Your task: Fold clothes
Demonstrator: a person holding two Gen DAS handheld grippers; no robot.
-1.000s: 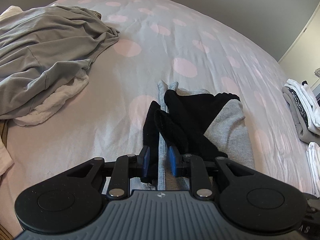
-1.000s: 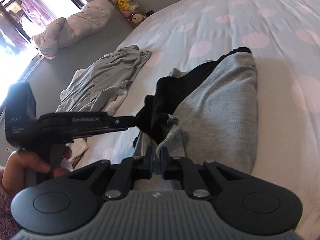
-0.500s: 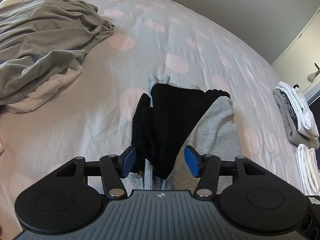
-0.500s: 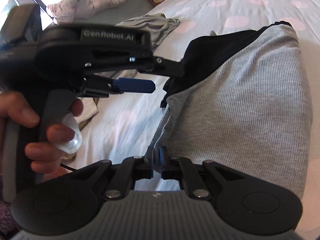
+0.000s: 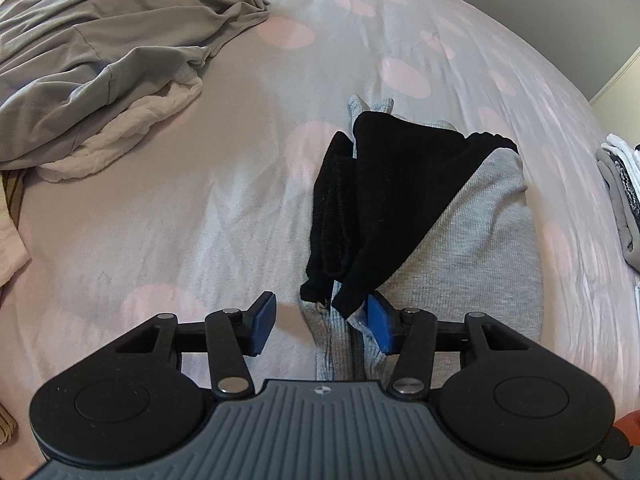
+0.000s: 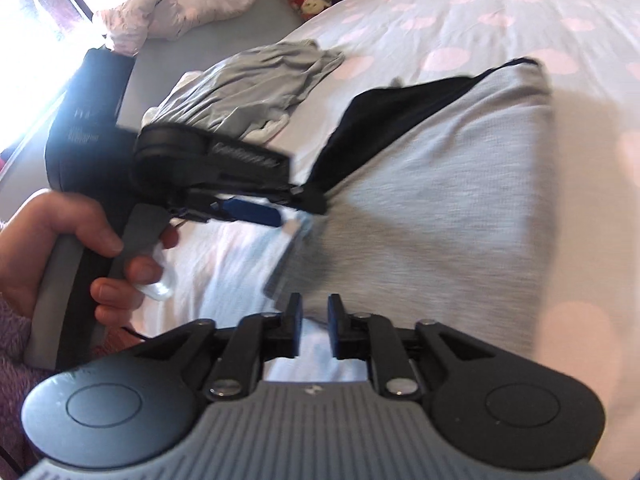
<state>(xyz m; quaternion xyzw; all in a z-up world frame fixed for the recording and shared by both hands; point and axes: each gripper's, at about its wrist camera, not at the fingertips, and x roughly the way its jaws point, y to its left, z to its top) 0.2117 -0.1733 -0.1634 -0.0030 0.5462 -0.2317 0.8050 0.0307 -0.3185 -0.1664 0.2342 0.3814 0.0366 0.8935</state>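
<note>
Left wrist view: left gripper (image 5: pixel 322 330) spread wide, empty, folded grey-and-black garment (image 5: pixel 448 216) just ahead on bedsheet (image 5: pixel 200 220). Right gripper (image 6: pixel 313 326) slightly parted, released; garment's edge immediately ahead.

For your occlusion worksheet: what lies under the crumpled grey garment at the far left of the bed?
A white garment pokes out beneath the grey garment; how far it extends underneath is covered.

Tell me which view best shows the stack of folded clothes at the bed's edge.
Left wrist view: the folded stack sits at the right edge, partly cropped. The right wrist view does not show it.
</note>
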